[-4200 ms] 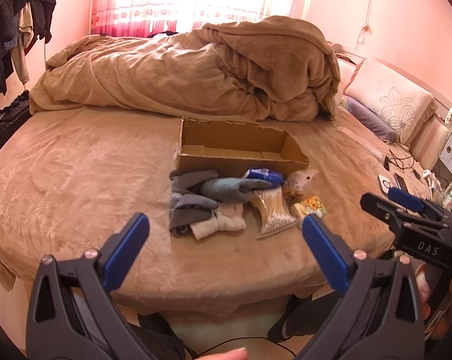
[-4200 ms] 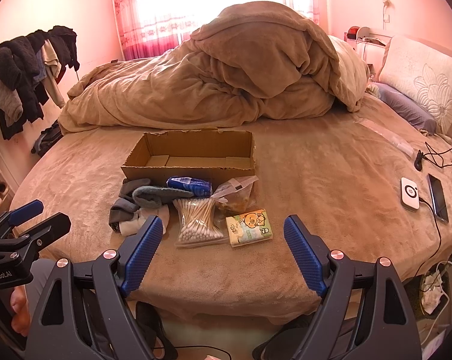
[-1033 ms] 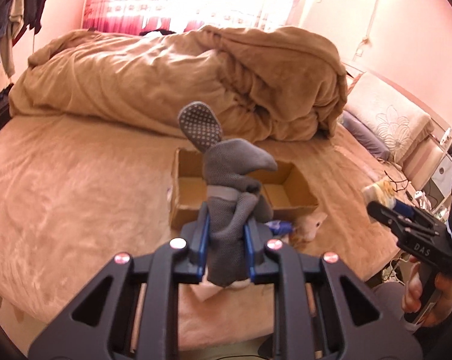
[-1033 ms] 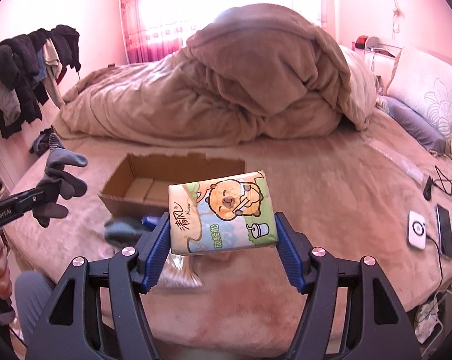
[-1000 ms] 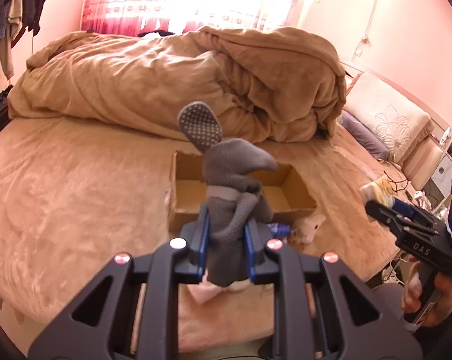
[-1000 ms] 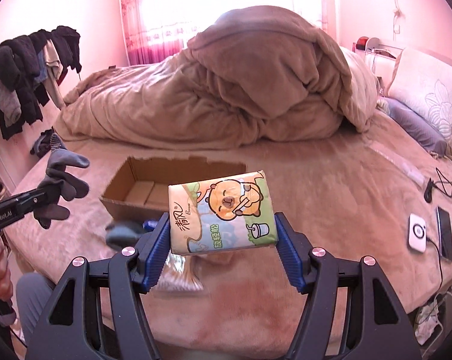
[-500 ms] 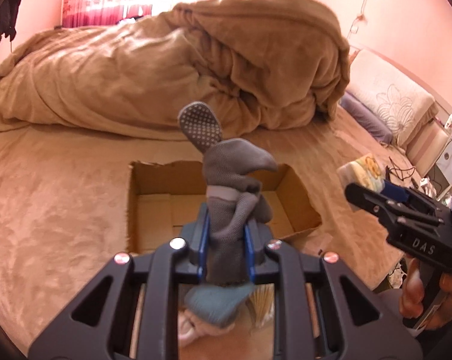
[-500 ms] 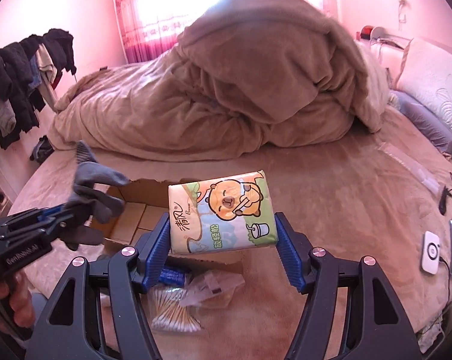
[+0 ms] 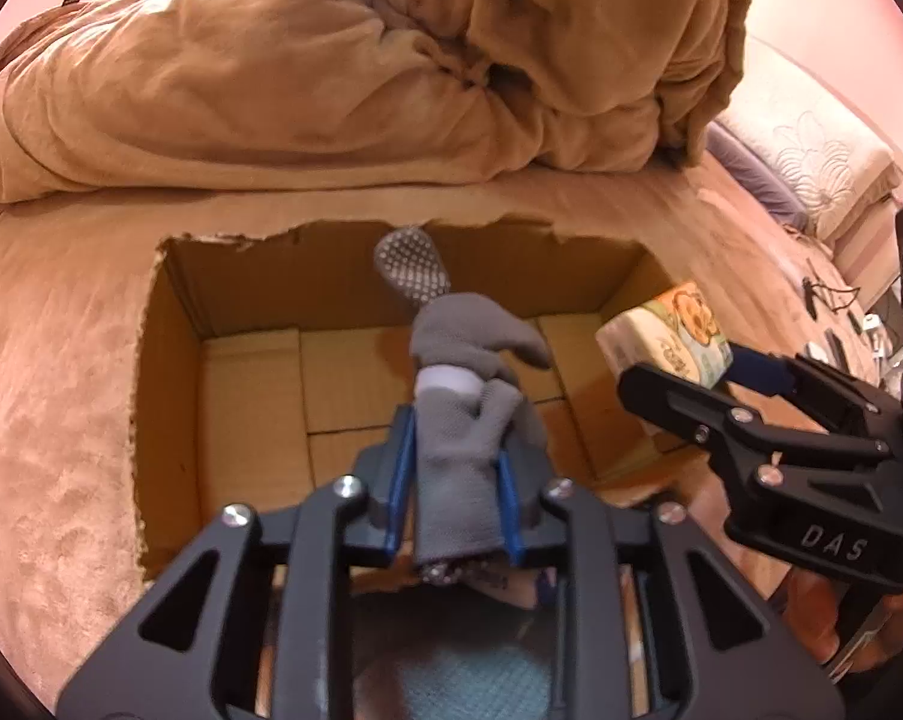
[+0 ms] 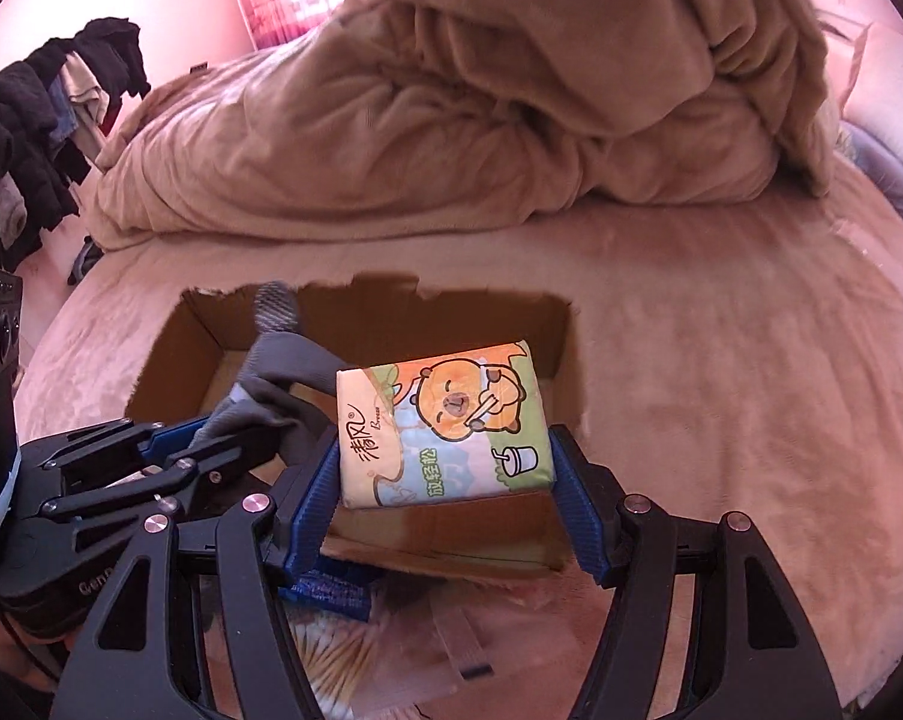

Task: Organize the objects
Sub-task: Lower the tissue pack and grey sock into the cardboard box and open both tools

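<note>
An open cardboard box [image 9: 169, 360] lies on the bed, and it also shows in the right wrist view [image 10: 181, 330]. My left gripper [image 9: 454, 480] is shut on a grey sock [image 9: 463, 384] and holds it over the middle of the box. My right gripper [image 10: 445, 480] is shut on a tissue pack [image 10: 445, 420] with a cartoon bear and holds it over the box's right part. The tissue pack [image 9: 667, 336] and right gripper [image 9: 709, 372] also show in the left wrist view. The sock [image 10: 283, 354] and left gripper [image 10: 175, 438] show in the right wrist view.
A heaped brown duvet [image 9: 391, 60] lies behind the box. A blue packet [image 10: 331, 591] and a bag of cotton swabs [image 10: 355, 660] lie on the bed in front of the box. Pillows [image 9: 811, 150] are at the right. Clothes [image 10: 43, 120] hang at the left.
Both grippers have moved forward and down with their loads. They now hang over the box's opening, and the box fills much more of both views.
</note>
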`<state>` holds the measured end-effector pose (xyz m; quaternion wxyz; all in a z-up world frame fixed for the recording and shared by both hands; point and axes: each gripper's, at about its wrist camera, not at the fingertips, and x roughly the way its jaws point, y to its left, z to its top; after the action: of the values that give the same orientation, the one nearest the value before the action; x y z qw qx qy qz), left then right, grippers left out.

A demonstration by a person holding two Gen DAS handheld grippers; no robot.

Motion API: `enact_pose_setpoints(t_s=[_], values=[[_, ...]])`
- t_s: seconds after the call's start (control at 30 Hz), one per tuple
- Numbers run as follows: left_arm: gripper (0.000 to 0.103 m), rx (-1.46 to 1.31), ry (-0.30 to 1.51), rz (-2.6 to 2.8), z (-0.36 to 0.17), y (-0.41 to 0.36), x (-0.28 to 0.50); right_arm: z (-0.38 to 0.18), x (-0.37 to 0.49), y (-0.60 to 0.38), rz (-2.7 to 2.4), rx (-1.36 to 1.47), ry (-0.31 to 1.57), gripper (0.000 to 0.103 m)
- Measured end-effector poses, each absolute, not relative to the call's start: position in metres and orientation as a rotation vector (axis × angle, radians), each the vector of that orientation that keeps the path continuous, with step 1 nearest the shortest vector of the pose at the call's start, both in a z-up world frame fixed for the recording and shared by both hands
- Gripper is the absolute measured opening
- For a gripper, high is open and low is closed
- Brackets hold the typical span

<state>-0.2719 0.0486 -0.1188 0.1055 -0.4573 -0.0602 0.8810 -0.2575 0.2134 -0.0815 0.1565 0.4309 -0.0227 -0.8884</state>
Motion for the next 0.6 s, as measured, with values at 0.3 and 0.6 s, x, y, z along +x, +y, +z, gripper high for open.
enact_pose_setpoints(t_s=[0.3, 0.6], values=[[0.047, -1.336, -0.151, 2.625, -0.103, 0.049, -0.258, -0.075, -0.257, 0.224, -2.550, 1.197, -0.133, 0.085], [0.069, -1.217, -0.193, 2.689, -0.053, 0.038, -0.216, -0.029, -0.220, 0.231, -2.600, 1.091, -0.142, 0.085]])
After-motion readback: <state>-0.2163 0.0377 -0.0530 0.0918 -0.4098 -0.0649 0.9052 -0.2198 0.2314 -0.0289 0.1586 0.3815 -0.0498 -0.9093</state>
